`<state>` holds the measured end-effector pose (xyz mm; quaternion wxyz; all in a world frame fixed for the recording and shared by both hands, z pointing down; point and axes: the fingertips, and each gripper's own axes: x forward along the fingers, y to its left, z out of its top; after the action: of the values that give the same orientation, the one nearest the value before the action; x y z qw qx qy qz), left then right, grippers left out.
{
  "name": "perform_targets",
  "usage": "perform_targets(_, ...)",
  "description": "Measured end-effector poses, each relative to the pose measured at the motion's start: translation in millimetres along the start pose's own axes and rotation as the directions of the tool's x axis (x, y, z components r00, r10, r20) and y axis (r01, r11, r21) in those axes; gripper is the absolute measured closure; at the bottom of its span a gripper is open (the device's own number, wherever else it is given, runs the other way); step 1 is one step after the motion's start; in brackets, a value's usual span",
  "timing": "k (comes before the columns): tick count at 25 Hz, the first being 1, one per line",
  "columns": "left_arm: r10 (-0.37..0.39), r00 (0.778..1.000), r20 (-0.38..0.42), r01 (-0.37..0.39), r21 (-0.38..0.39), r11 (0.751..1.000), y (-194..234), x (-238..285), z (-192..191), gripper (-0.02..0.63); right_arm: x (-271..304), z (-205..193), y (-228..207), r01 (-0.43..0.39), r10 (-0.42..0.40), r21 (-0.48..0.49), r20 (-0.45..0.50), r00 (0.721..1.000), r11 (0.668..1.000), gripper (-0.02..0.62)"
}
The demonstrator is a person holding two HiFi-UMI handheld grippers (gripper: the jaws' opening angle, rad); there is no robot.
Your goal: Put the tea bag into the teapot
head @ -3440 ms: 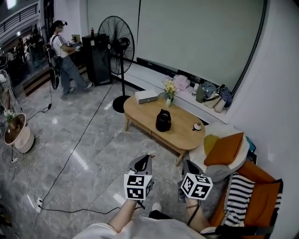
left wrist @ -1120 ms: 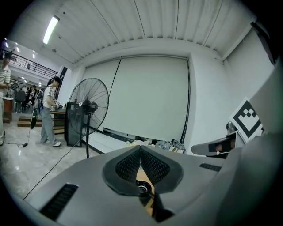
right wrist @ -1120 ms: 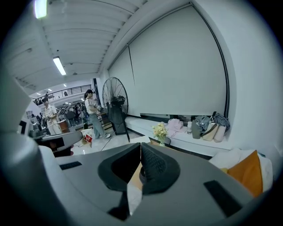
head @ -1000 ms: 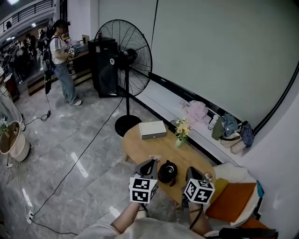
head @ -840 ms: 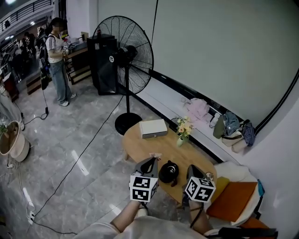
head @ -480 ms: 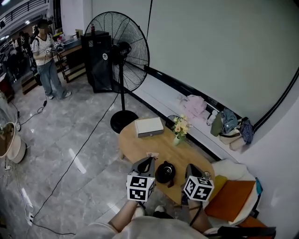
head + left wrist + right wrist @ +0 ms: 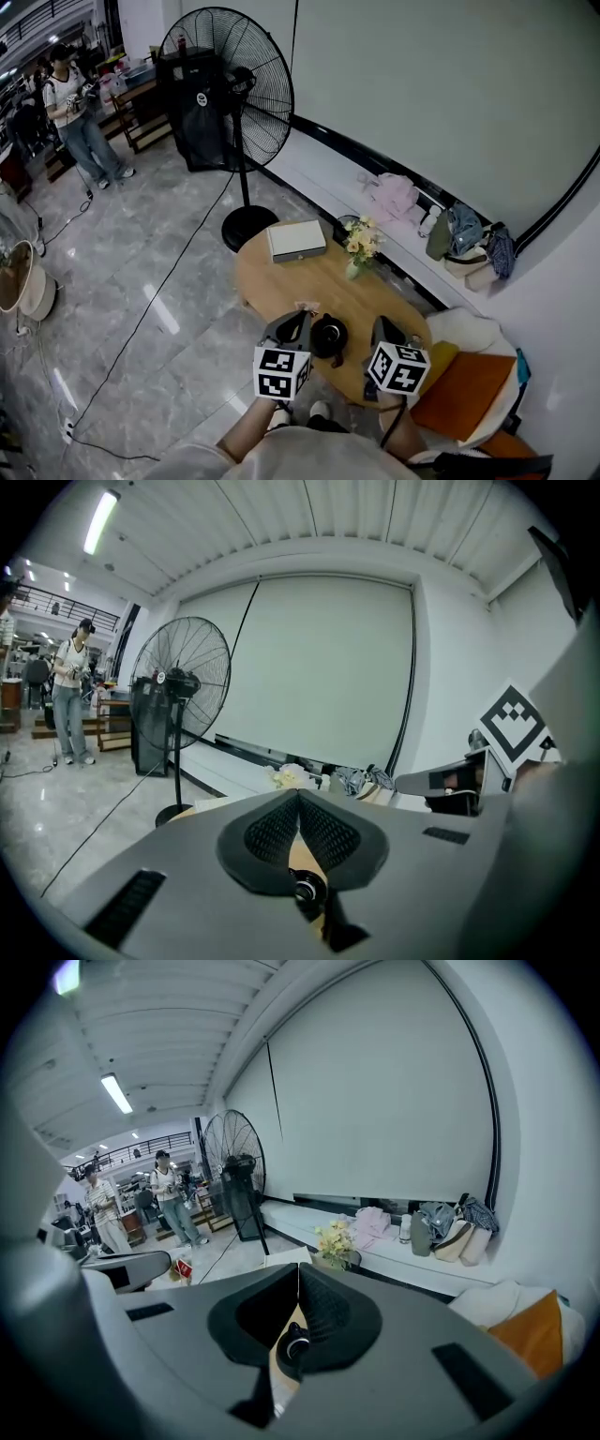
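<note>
While both grippers hover beside the glossy, rounded black teapot on the oval pale-wood table, the approach step is judged in hand. The left gripper, just left of the teapot, is clamped on a small red-and-white paper tea bag. The right gripper, to the teapot's right, is closed and empty; the lid looks seated, so lifting it likely comes next.

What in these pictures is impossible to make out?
Tea bag: left gripper view, hidden behind the shut left tool; head view, too small.
Teapot: right gripper view, mostly covered by the shut right tool.
White box: head view, too small to identify.
</note>
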<state>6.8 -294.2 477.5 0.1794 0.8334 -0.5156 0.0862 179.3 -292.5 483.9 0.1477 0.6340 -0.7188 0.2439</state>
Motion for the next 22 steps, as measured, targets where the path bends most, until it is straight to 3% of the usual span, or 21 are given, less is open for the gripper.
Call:
perform_targets(9,0.006,0.993,-0.119,-0.010,-0.032,0.999,-6,6,-49,0.591,12,-48,-9,-0.018,0.023,0.043,-0.101,0.995,0.999,0.561)
perform_targets(22,-0.018,0.957,-0.290,-0.014,-0.108,0.994,-24,-1,-153,0.591,15,-142,-24,-0.010,0.034,0.090,-0.269,0.963,0.996,0.561)
